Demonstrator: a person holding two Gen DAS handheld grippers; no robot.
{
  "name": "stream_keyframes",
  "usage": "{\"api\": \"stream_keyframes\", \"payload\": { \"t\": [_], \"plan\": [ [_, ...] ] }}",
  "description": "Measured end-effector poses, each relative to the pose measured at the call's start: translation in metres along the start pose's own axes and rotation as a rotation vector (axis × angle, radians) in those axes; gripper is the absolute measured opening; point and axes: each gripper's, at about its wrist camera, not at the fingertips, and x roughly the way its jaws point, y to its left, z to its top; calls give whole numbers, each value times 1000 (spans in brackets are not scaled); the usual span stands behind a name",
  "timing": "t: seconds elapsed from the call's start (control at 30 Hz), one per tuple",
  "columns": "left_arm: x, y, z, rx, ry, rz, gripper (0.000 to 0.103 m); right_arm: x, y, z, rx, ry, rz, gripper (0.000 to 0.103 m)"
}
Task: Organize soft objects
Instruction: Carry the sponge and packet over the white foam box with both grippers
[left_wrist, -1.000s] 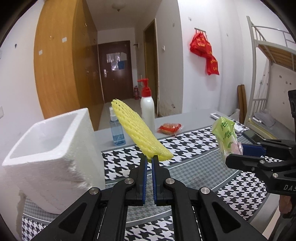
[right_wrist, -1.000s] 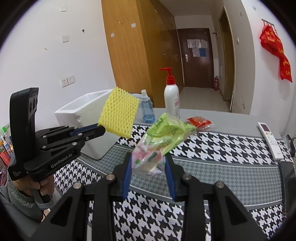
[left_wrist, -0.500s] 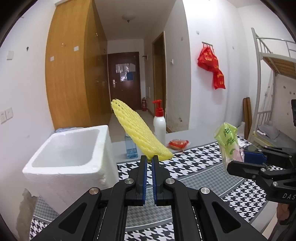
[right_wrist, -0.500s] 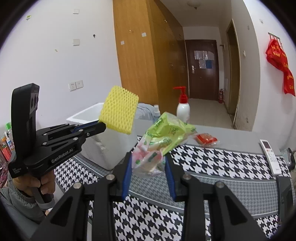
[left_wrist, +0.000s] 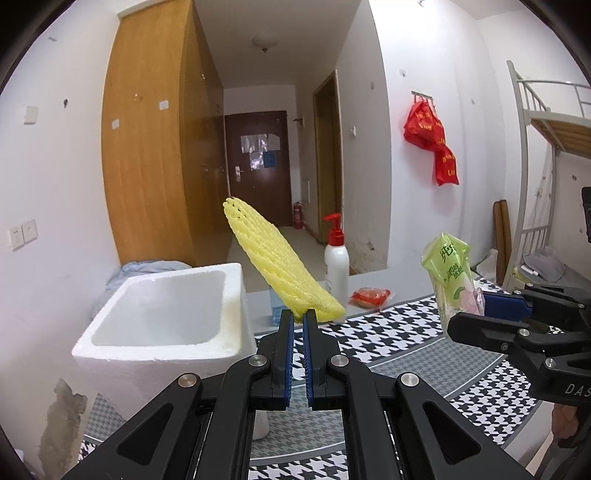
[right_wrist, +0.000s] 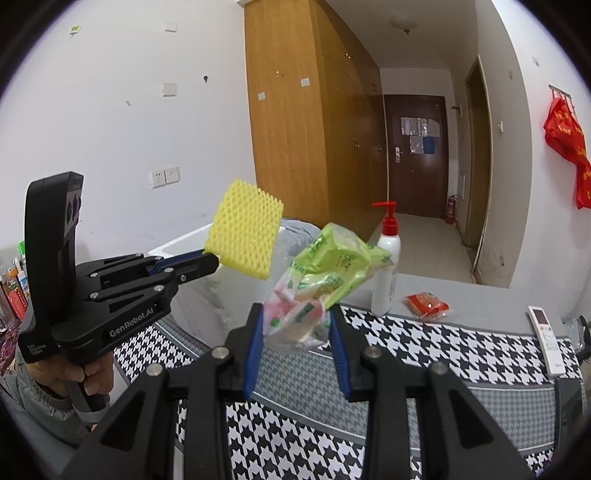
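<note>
My left gripper (left_wrist: 298, 317) is shut on a yellow foam net sleeve (left_wrist: 277, 266) and holds it in the air, just right of the open white foam box (left_wrist: 162, 325). The sleeve also shows in the right wrist view (right_wrist: 245, 227), held by the left gripper (right_wrist: 212, 258). My right gripper (right_wrist: 297, 321) is shut on a green and pink plastic snack bag (right_wrist: 325, 280), raised above the houndstooth table cloth (right_wrist: 443, 350). The bag and right gripper (left_wrist: 476, 310) show at the right of the left wrist view, the bag (left_wrist: 450, 269) upright.
A white pump bottle with a red top (left_wrist: 336, 266) and a small red packet (left_wrist: 369, 297) stand at the table's far side. A blue bottle is partly hidden behind the sleeve. A white remote (right_wrist: 546, 339) lies at the far right. A bunk bed (left_wrist: 546, 147) stands right.
Both grippers have risen with their loads; the table and foam box sit lower in view. The left gripper now looks down into the foam box opening.
</note>
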Motion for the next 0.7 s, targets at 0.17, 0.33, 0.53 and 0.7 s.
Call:
{"api": "stream_keyframes", "payload": {
  "t": [0.17, 0.33, 0.53, 0.7],
  "plan": [
    [-8, 13, 5, -18, -21, 19, 5, 4, 7, 8, -19, -7, 9, 38],
    [-15, 27, 9, -25, -36, 43, 5, 15, 22, 17, -57, -10, 37, 38],
    [-21, 45, 9, -40, -46, 91, 5, 27, 40, 27, -91, -11, 86, 38],
    [-27, 60, 7, -46, -47, 128, 5, 36, 55, 32, -106, -7, 115, 38]
  ]
}}
